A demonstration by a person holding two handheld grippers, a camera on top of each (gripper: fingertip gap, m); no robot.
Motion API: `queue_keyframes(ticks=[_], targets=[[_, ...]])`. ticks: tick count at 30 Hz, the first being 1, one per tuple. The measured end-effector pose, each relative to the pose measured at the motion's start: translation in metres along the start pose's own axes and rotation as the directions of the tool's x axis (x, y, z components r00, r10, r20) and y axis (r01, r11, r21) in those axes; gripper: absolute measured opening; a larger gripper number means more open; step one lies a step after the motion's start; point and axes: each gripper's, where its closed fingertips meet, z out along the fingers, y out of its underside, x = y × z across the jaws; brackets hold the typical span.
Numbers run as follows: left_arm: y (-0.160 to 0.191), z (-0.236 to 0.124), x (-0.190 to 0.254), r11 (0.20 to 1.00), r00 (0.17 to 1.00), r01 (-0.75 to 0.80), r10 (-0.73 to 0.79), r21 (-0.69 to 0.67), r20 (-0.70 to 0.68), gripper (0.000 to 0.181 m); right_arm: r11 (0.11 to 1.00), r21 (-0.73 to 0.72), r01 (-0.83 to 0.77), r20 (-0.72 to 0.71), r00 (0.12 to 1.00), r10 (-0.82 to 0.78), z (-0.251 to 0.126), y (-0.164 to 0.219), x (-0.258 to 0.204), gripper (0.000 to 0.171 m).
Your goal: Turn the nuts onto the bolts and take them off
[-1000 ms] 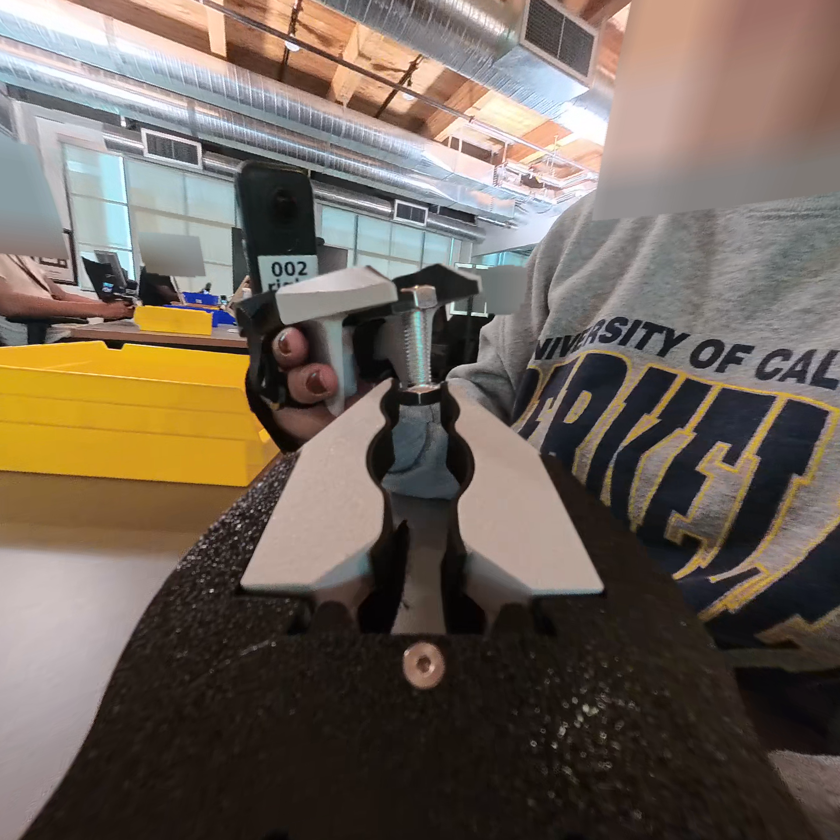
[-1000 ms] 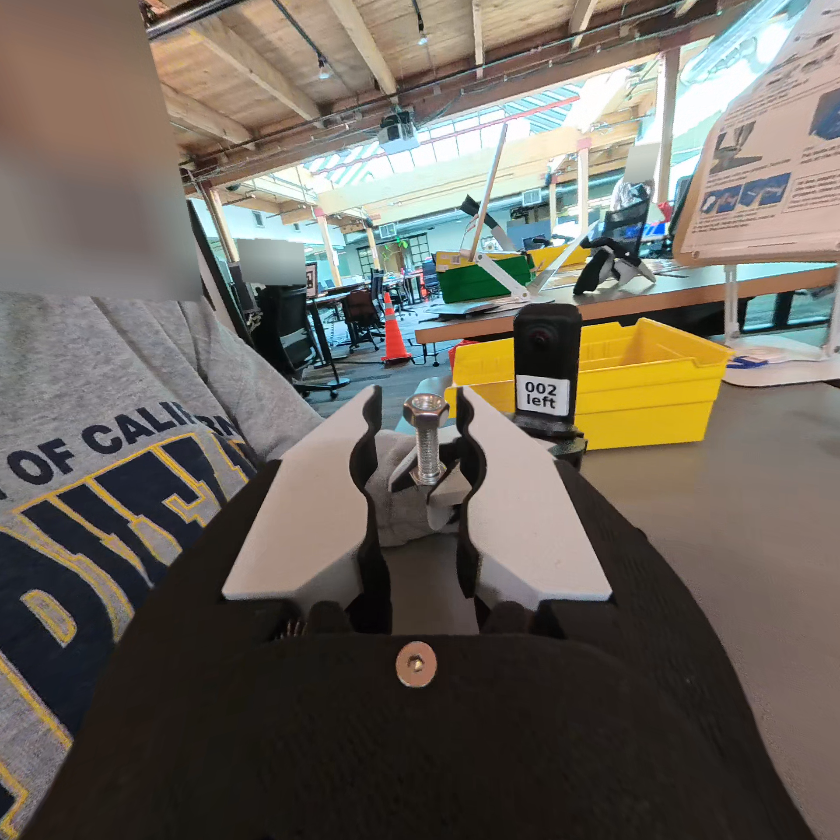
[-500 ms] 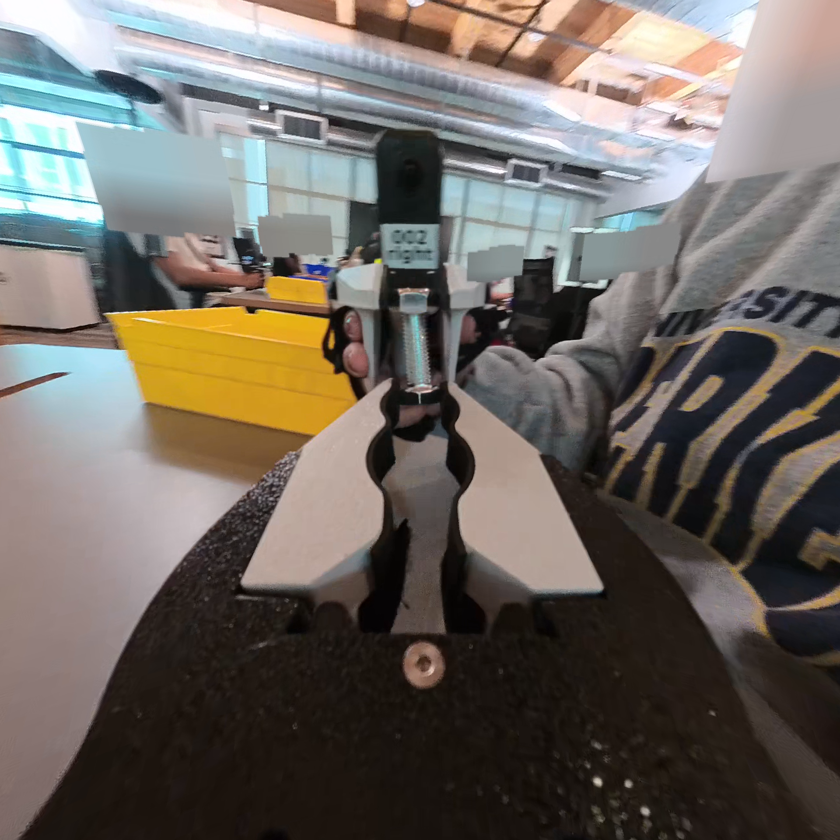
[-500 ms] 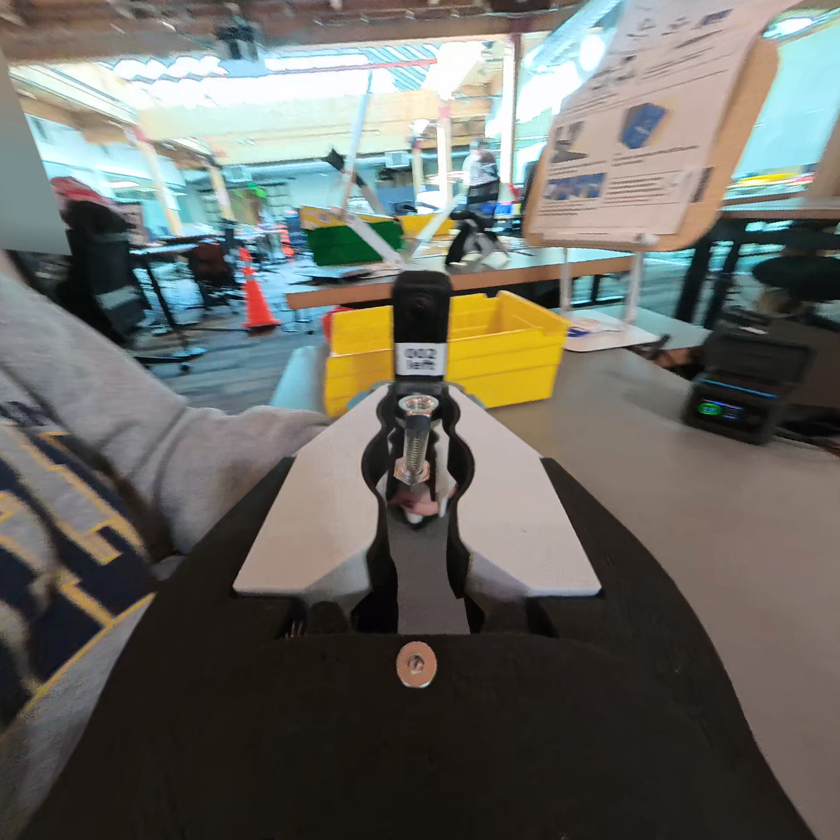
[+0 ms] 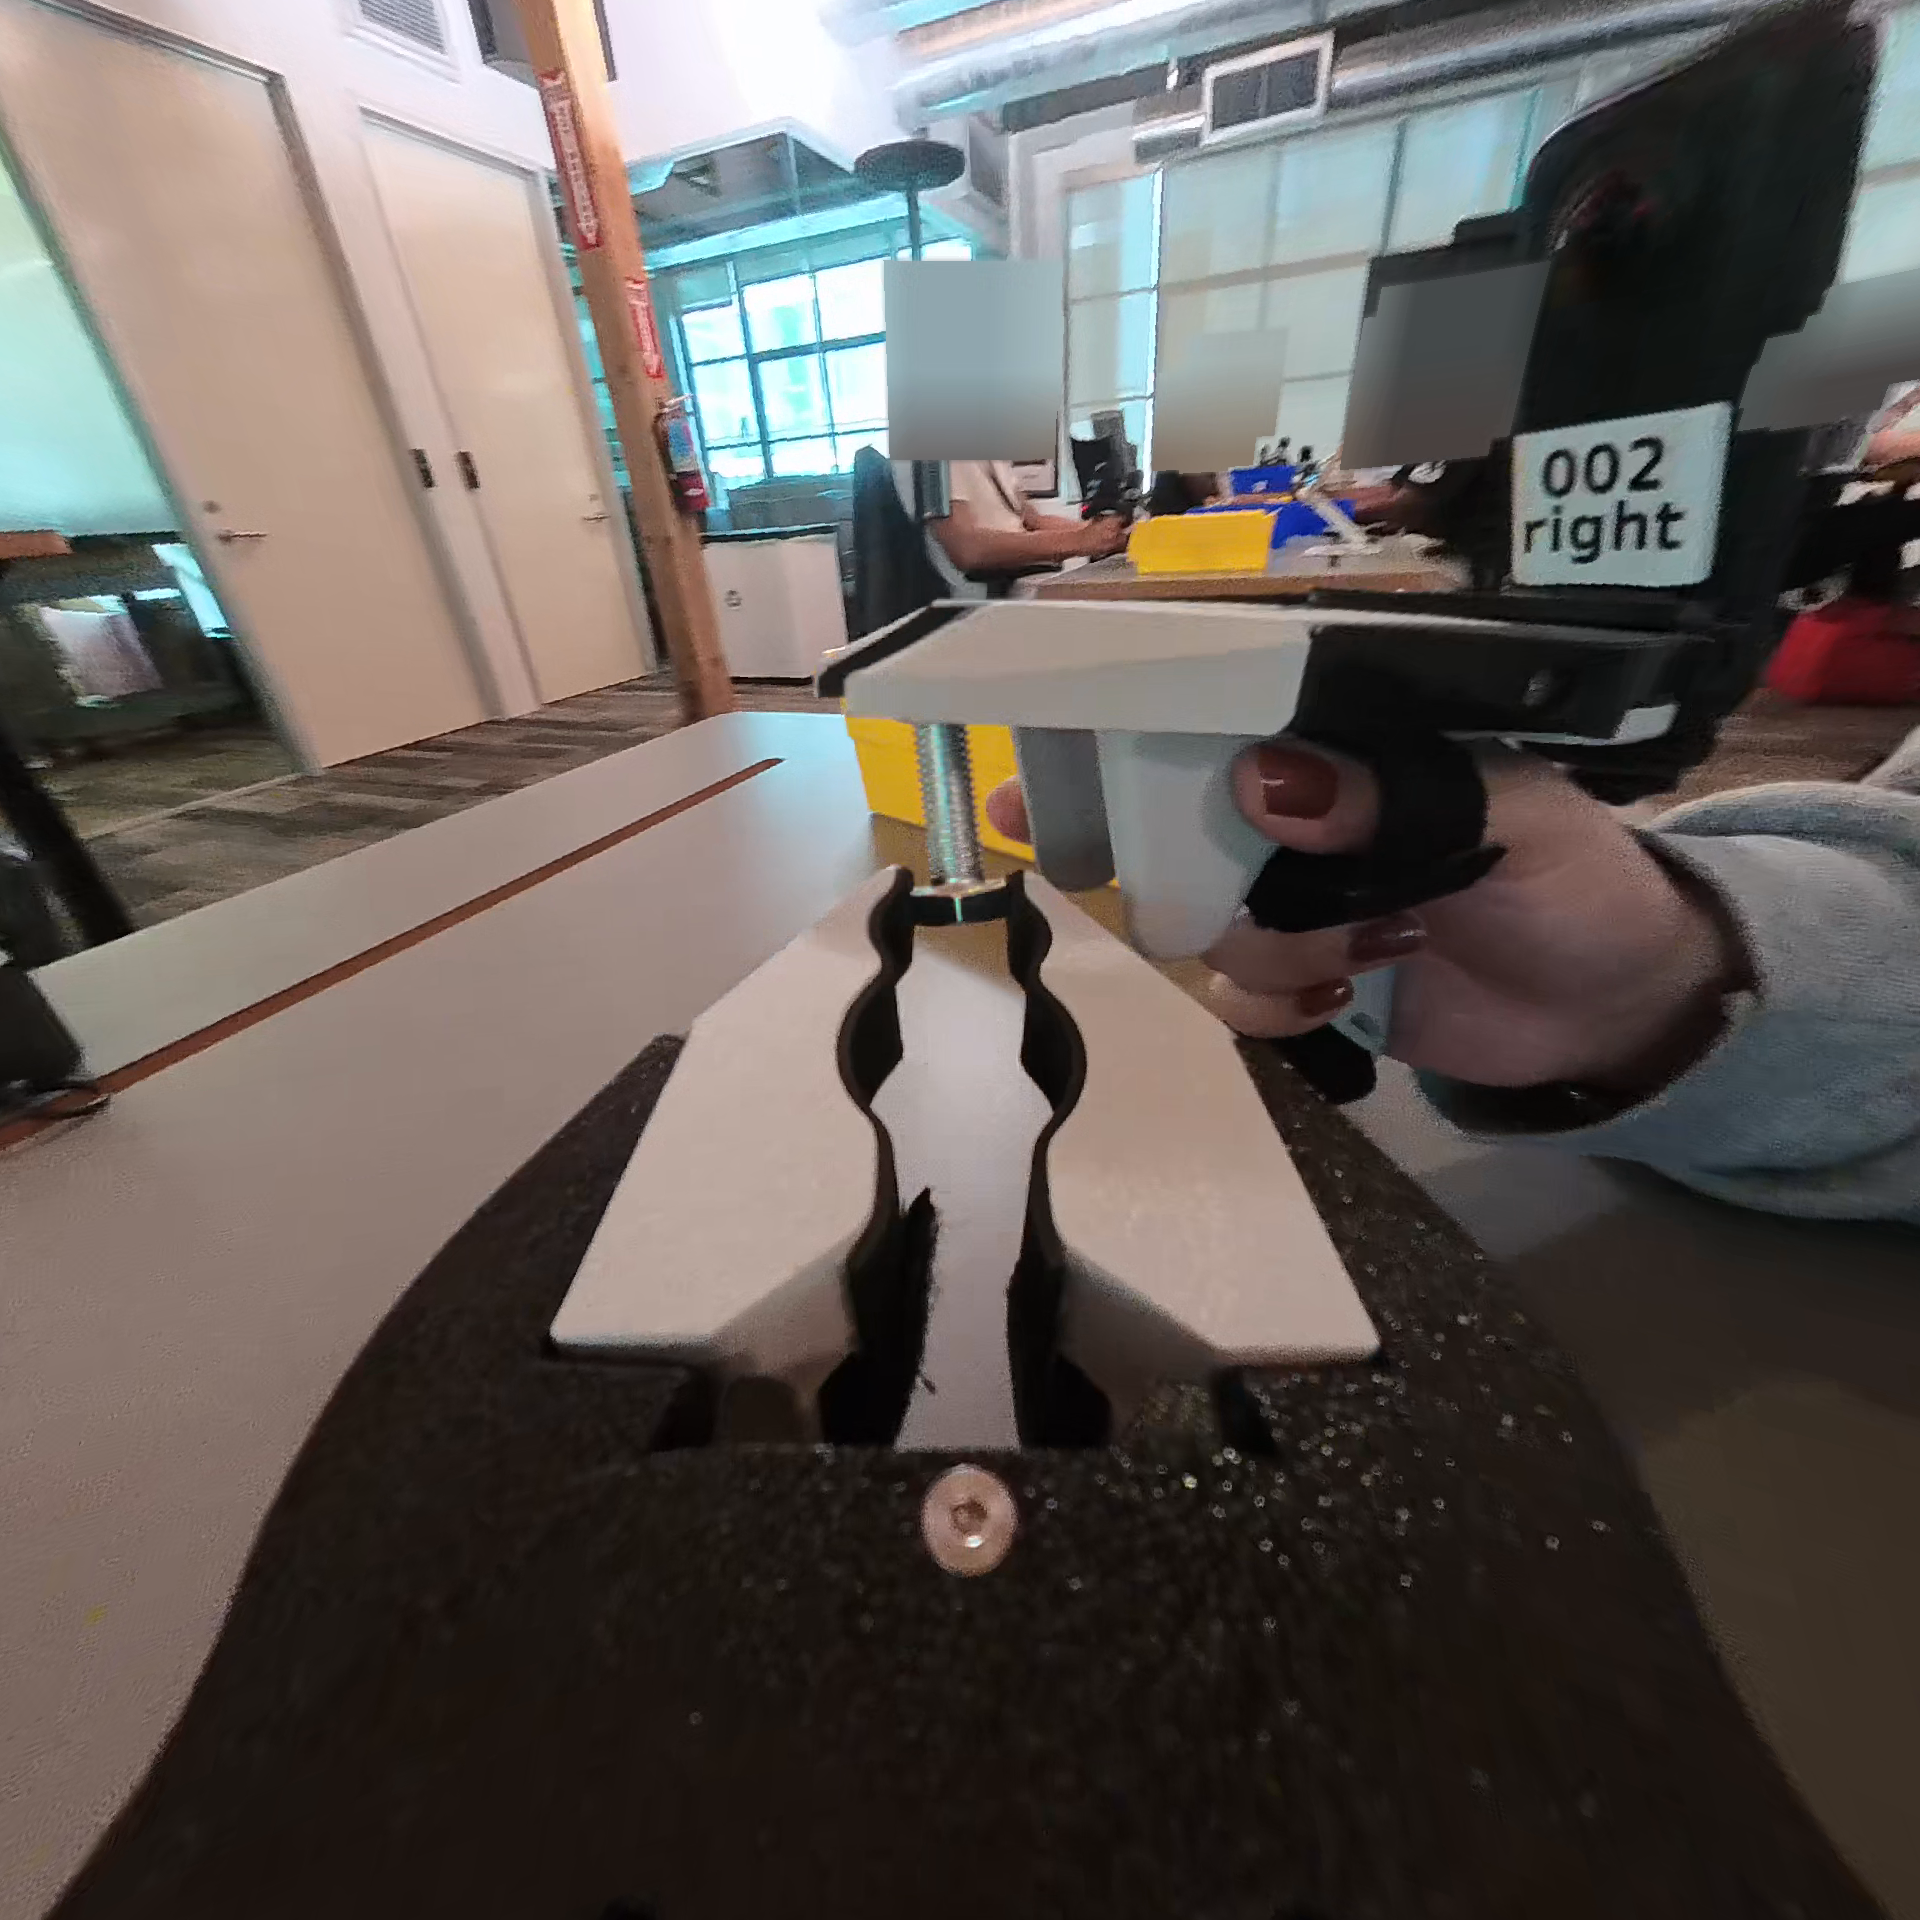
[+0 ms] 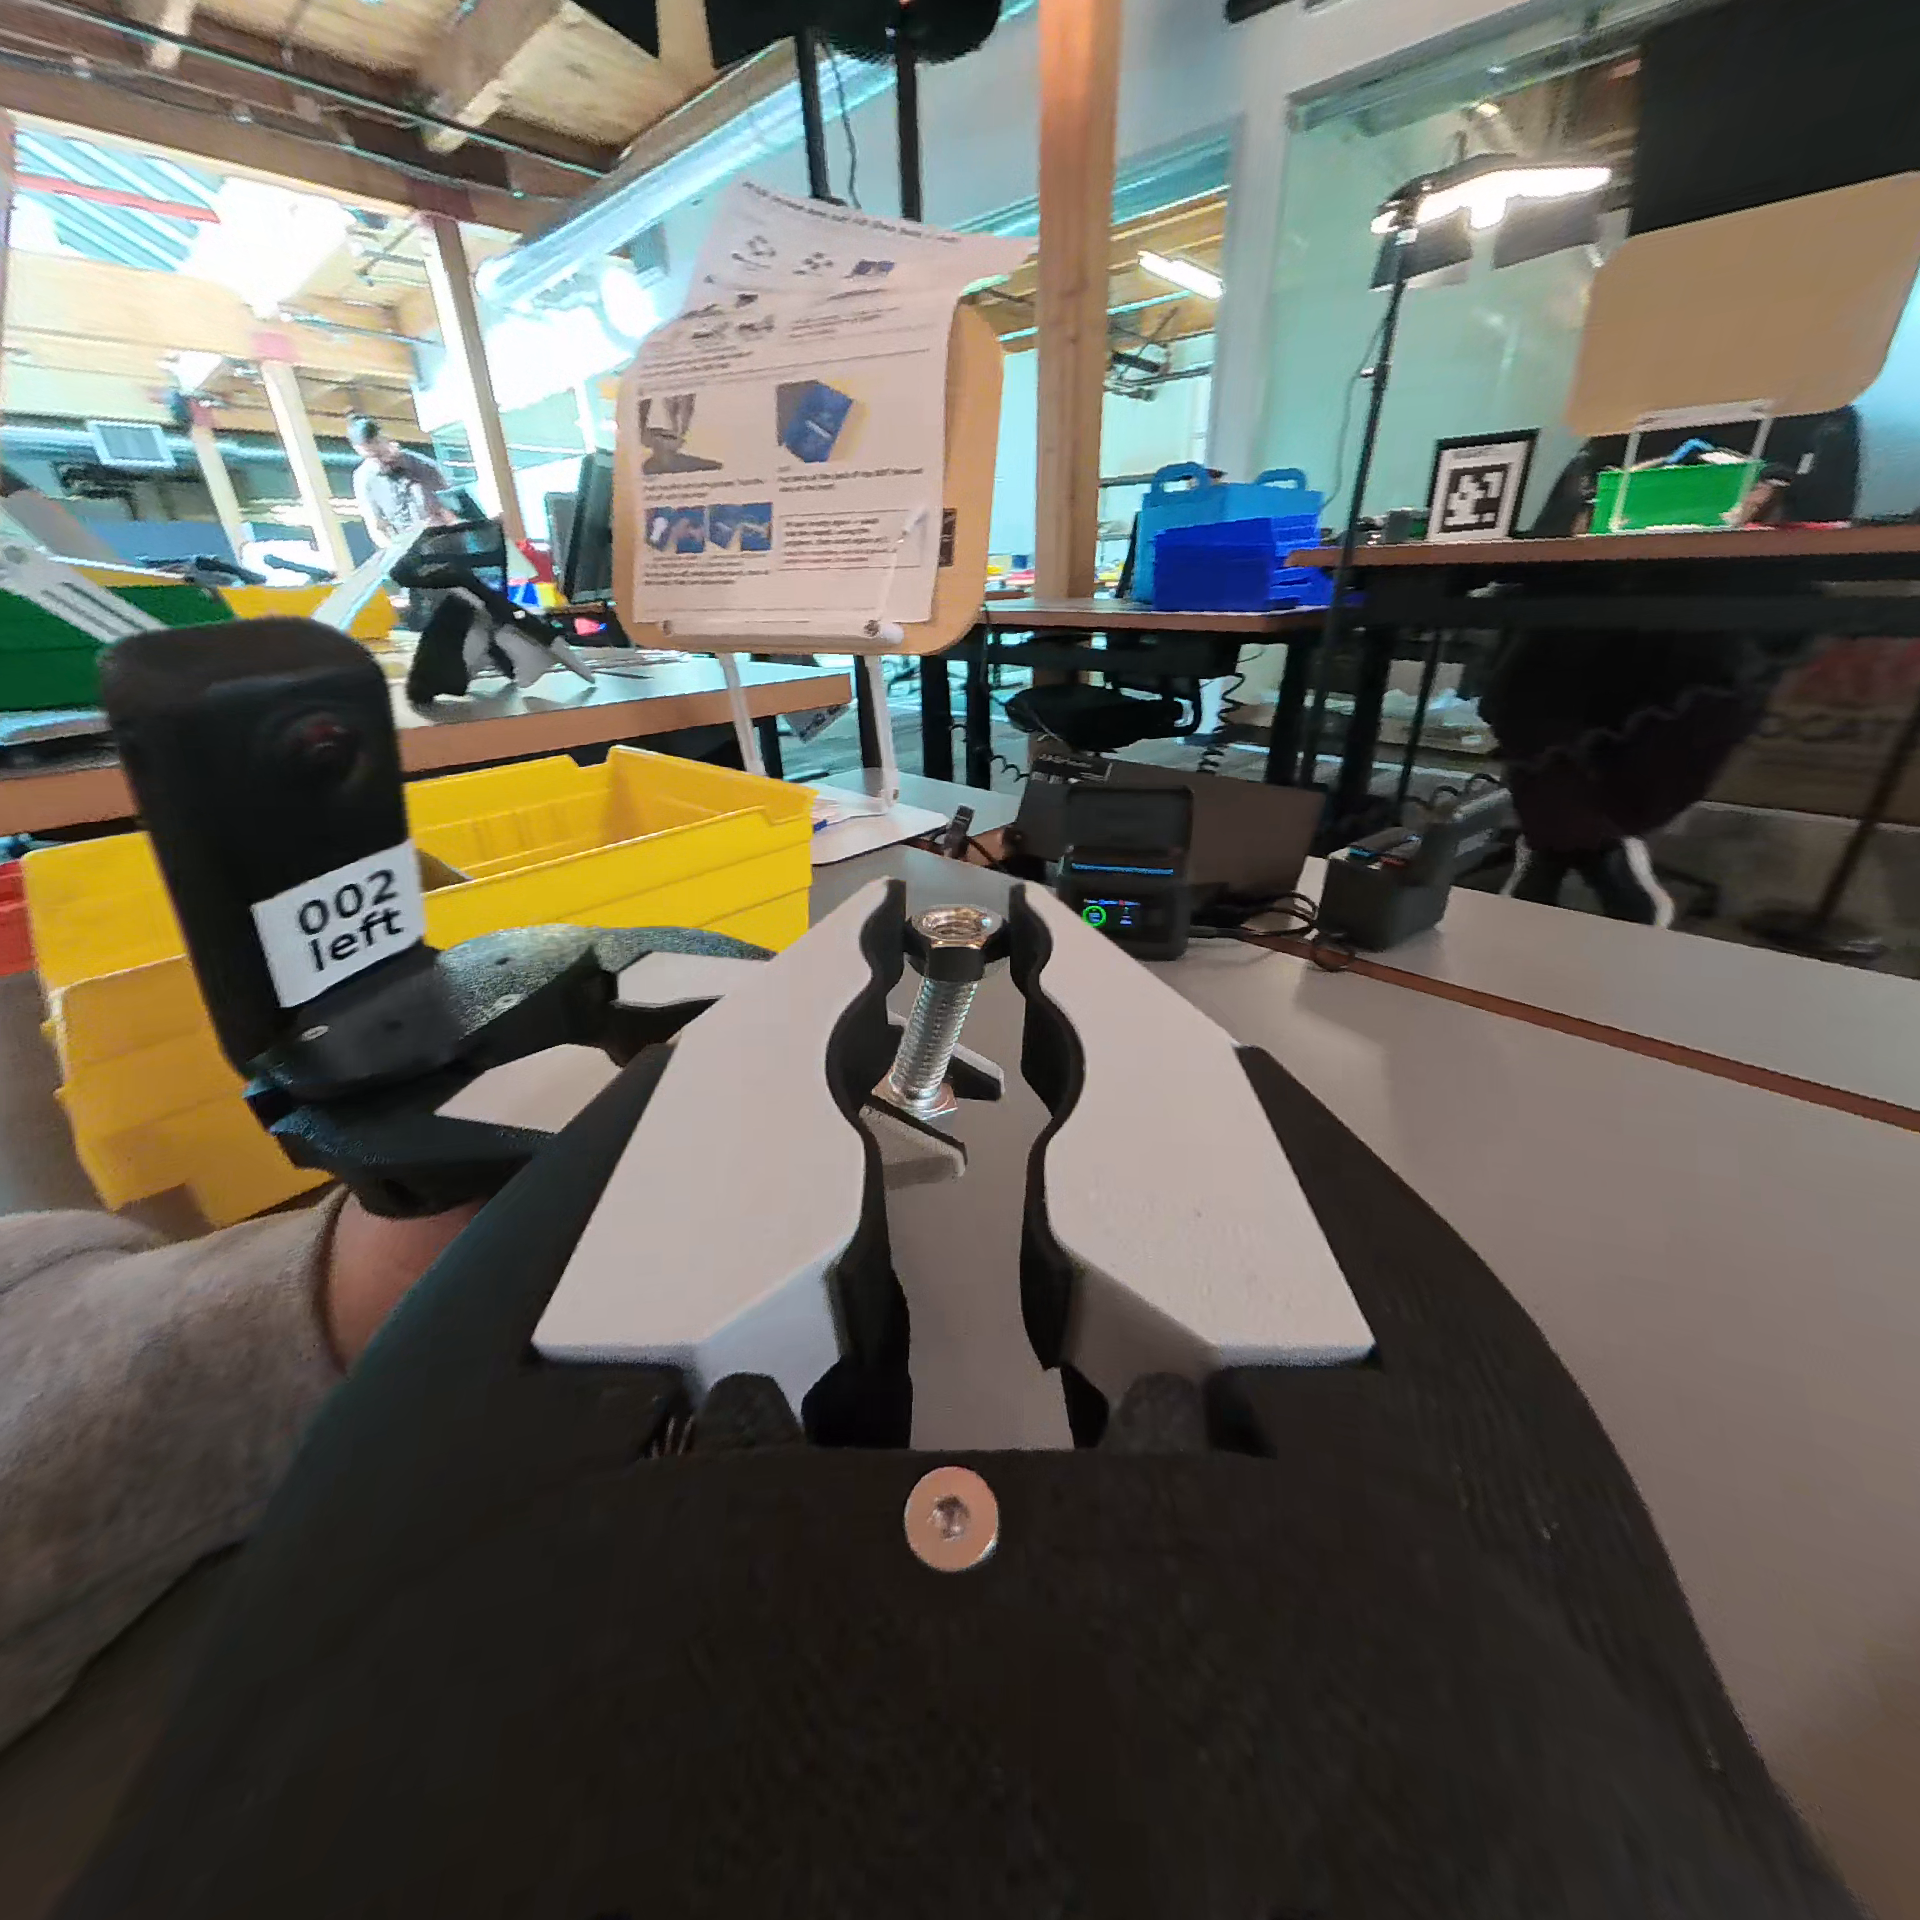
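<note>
Bolt point(image 6: 935, 1023) shared betw. two grippers, axis upright
R gripper point(image 6: 951, 925) jaws pinch its head; L gripper point(image 5: 958, 902) jaws clamp nut point(image 5: 958, 906) at the shank's lower end

An open-plan workshop under exposed timber beams point(image 6: 312, 114) and silver ductwork point(image 5: 1091, 73). Pale doors point(image 5: 499, 436) line the left wall beside a wooden column point(image 5: 623, 343); tall windows point(image 5: 790, 364) glow behind people seated at distant desks. Grey tables point(image 6: 1558, 1195) carry yellow bins point(image 6: 613, 842), a stand holding a printed sheet point(image 6: 800, 447) and small black devices point(image 6: 1127, 873), possibly chargers. Blue crates point(image 6: 1231, 551) and a green bin point(image 6: 1673, 494) sit on a far table beneath a studio lamp point(image 6: 1475, 192). The floor point(image 5: 343, 769) looks like dark plank.
</note>
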Motion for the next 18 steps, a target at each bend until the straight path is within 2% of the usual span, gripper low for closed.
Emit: queue_keyframes(ticks=[1, 5, 9, 13, 15, 18], targets=[[0.001, 0.000, -0.002, 1.000, 1.000, -0.011, 0.011, -0.008, 0.015, 0.016, 1.000, 0.006, -0.002, -0.012, 1.000, 0.002, 0.001, 0.001, 0.001, 0.018], [-0.001, -0.001, -0.002, 1.000, 1.000, 0.002, -0.002, 0.010, 0.003, 0.016, 0.998, 0.045, -0.035, 0.024, 0.999, 0.034, 0.001, -0.003, -0.003, 0.018], [-0.014, -0.005, 0.010, 0.992, 0.989, 0.087, -0.075, 0.093, -0.129, 0.016, 0.979, 0.115, -0.169, 0.236, 0.962, 0.138, -0.005, -0.016, -0.016, 0.018], [-0.021, -0.009, 0.025, 0.978, 0.953, 0.167, -0.128, 0.127, -0.273, 0.015, 0.932, 0.091, -0.350, 0.479, 0.836, 0.267, -0.016, -0.023, -0.027, 0.018], [-0.017, -0.006, 0.023, 0.982, 0.962, 0.153, -0.122, 0.112, -0.244, 0.015, 0.915, 0.055, -0.399, 0.494, 0.808, 0.323, -0.016, -0.019, -0.022, 0.018], [-0.010, -0.002, 0.015, 0.992, 0.984, 0.098, -0.085, 0.076, -0.156, 0.016, 0.939, 0.070, -0.337, 0.397, 0.873, 0.284, -0.011, -0.013, -0.016, 0.018]])
